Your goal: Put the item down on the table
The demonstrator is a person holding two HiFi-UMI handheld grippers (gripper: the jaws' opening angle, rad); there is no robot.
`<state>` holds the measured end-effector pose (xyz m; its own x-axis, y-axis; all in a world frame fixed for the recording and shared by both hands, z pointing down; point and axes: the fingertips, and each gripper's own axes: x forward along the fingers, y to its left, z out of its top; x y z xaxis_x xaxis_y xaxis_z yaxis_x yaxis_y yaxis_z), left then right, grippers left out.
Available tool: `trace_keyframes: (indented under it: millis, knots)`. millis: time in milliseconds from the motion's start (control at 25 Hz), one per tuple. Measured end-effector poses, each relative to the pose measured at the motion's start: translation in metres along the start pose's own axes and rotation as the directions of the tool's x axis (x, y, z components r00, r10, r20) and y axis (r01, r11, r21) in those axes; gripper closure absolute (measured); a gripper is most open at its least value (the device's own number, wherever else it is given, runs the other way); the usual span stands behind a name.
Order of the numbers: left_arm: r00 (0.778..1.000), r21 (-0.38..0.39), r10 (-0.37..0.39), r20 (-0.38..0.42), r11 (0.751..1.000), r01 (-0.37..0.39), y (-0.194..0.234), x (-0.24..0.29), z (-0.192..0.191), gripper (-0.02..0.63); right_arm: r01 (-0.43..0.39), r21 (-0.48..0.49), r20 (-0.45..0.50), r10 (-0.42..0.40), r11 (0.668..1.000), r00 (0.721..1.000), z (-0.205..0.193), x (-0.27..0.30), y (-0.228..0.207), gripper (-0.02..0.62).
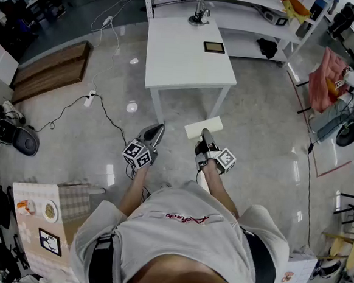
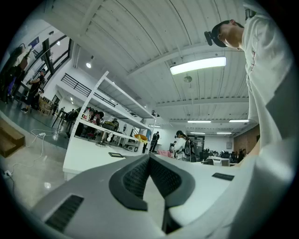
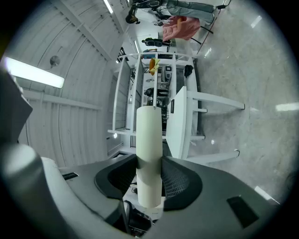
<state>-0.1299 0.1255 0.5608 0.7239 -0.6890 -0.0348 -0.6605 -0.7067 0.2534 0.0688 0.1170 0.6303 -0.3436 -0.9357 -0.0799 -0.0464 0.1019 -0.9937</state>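
My right gripper (image 1: pixel 205 136) is shut on a cream, flat oblong block (image 1: pixel 204 127), held in the air over the floor just in front of the white table (image 1: pixel 170 70). In the right gripper view the block (image 3: pixel 148 140) stands up between the two dark pads (image 3: pixel 180 179), which press on its sides, and the table (image 3: pixel 180 116) lies beyond it. My left gripper (image 1: pixel 156 132) hovers beside it on the left, jaws shut with nothing in them. Its pads (image 2: pixel 135 179) meet at the tip in the left gripper view, where the table (image 2: pixel 86 154) sits ahead.
On the table lie a small dark framed tablet (image 1: pixel 213 47) and a metal object (image 1: pixel 199 16). White shelving (image 1: pixel 247 21) stands behind it. A wooden board (image 1: pixel 51 70) and a power strip with cables (image 1: pixel 89 98) lie on the floor at left. Pink cloth (image 1: pixel 325 79) hangs at right.
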Motion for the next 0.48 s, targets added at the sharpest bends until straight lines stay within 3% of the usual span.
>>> trace_keyframes:
  millis: [480]
  knots:
    - [1.0,-0.004,-0.014,-0.011,1.0,0.014,-0.031,0.014,-0.009,0.592,0.003,0.001,-0.016,-0.003,1.0,1.0,0.011,-0.011,0.002,0.4]
